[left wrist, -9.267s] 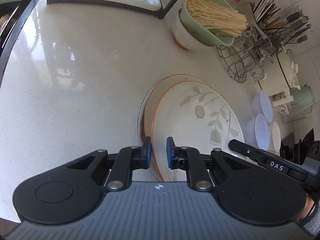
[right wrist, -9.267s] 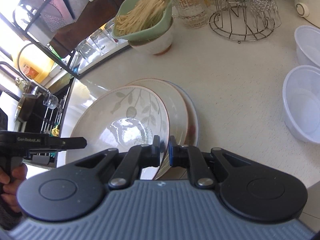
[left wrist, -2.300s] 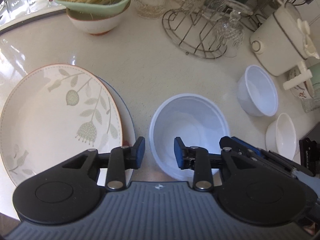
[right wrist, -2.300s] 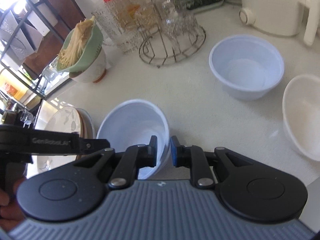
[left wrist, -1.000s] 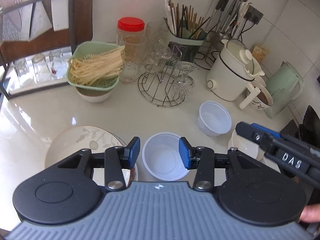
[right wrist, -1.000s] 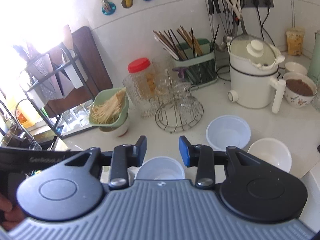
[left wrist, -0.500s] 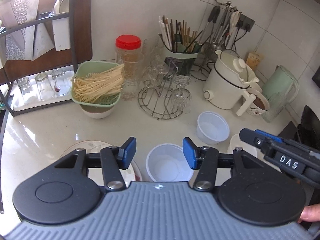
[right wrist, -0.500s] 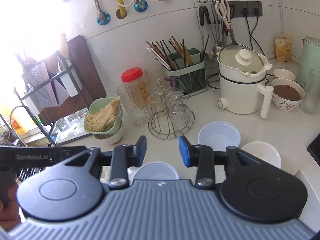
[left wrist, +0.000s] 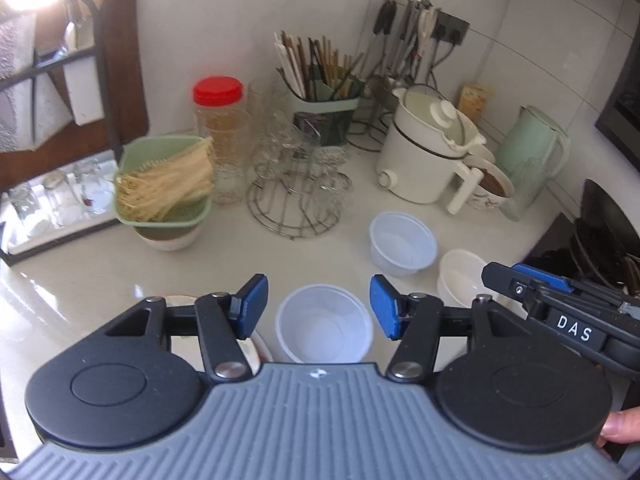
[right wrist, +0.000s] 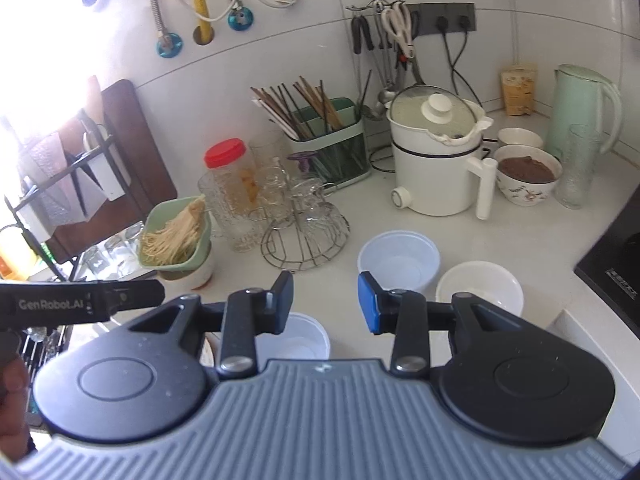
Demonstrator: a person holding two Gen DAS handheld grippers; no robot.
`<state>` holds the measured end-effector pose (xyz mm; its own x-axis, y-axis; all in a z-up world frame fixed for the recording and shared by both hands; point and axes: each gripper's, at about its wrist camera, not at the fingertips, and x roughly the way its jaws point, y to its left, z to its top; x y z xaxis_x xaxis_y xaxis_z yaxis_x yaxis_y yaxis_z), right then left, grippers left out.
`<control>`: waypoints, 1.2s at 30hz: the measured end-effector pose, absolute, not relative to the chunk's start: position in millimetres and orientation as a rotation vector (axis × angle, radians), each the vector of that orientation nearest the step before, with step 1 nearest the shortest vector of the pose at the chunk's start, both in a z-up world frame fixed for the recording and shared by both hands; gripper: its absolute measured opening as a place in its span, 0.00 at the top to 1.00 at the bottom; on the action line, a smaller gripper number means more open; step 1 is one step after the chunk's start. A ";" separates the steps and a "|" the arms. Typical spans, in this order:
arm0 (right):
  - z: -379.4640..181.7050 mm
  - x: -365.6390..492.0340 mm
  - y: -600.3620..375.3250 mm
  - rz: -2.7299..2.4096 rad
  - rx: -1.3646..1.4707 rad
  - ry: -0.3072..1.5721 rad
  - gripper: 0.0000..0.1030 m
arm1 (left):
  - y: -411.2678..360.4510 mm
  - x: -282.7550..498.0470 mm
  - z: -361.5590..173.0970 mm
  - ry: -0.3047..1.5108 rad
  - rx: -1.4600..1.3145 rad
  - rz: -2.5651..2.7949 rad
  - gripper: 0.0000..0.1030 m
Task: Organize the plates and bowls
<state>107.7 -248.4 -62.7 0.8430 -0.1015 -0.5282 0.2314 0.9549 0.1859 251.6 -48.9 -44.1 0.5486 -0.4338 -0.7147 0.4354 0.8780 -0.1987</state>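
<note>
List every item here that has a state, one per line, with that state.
left gripper: open, holding nothing, jaws just widened
right gripper: open, holding nothing
near plastic bowl: upright, empty
far plastic bowl: upright, empty
white bowl: upright, empty
cooker pot: lid on
red-lidded jar: closed
patterned bowl: holds brown contents

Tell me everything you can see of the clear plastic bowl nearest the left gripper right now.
The clear plastic bowl is round, translucent bluish-white, thin-walled with a rolled rim, and looks empty. It sits upright on the white countertop, beside the plate stack at its left; whether they touch is unclear. The left gripper is above it, fingers apart and clear of the rim, having just been opening. Its near edge is hidden.
</note>
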 end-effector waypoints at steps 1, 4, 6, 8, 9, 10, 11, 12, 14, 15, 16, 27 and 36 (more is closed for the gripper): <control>-63.2 105.9 -247.1 -0.185 0.243 0.544 0.62 | -49.9 251.3 -45.7 0.849 0.006 -0.526 0.39; -65.2 101.0 -246.6 -0.212 0.253 0.557 0.62 | -52.7 249.5 -49.6 0.861 0.007 -0.561 0.39; -66.7 97.9 -245.1 -0.226 0.250 0.563 0.62 | -54.7 248.6 -52.2 0.866 0.008 -0.575 0.39; -69.1 93.9 -245.0 -0.241 0.250 0.568 0.62 | -57.2 247.7 -55.5 0.874 0.008 -0.593 0.38; -70.4 92.0 -245.5 -0.252 0.250 0.571 0.62 | -58.7 248.2 -57.2 0.880 0.008 -0.602 0.38; -71.4 90.8 -246.6 -0.262 0.251 0.576 0.62 | -60.9 249.3 -58.7 0.887 0.009 -0.611 0.38; -71.9 89.3 -248.2 -0.274 0.256 0.579 0.62 | -63.3 250.3 -60.0 0.895 0.011 -0.621 0.38; -72.1 87.2 -250.2 -0.287 0.265 0.580 0.62 | -66.0 251.6 -61.2 0.900 0.014 -0.630 0.38; -72.8 86.5 -254.7 -0.310 0.279 0.582 0.62 | -71.4 253.1 -62.2 0.900 0.029 -0.644 0.38; -73.5 87.2 -256.8 -0.318 0.285 0.585 0.62 | -74.0 254.1 -62.6 0.901 0.037 -0.648 0.38; -74.3 87.6 -259.1 -0.325 0.292 0.588 0.62 | -76.2 255.9 -63.1 0.903 0.041 -0.650 0.38; -86.6 107.7 -275.4 -0.346 0.274 0.637 0.62 | -110.9 289.4 -79.1 0.959 0.048 -0.681 0.38; -101.9 139.9 -304.9 -0.373 0.284 0.700 0.62 | -146.6 340.3 -110.7 1.025 0.048 -0.656 0.38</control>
<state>139.9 -304.9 -101.9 0.7037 -0.2367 -0.6699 0.4241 0.8964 0.1289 340.3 -146.6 -110.7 0.3470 -0.4834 -0.8037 0.5270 0.8094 -0.2592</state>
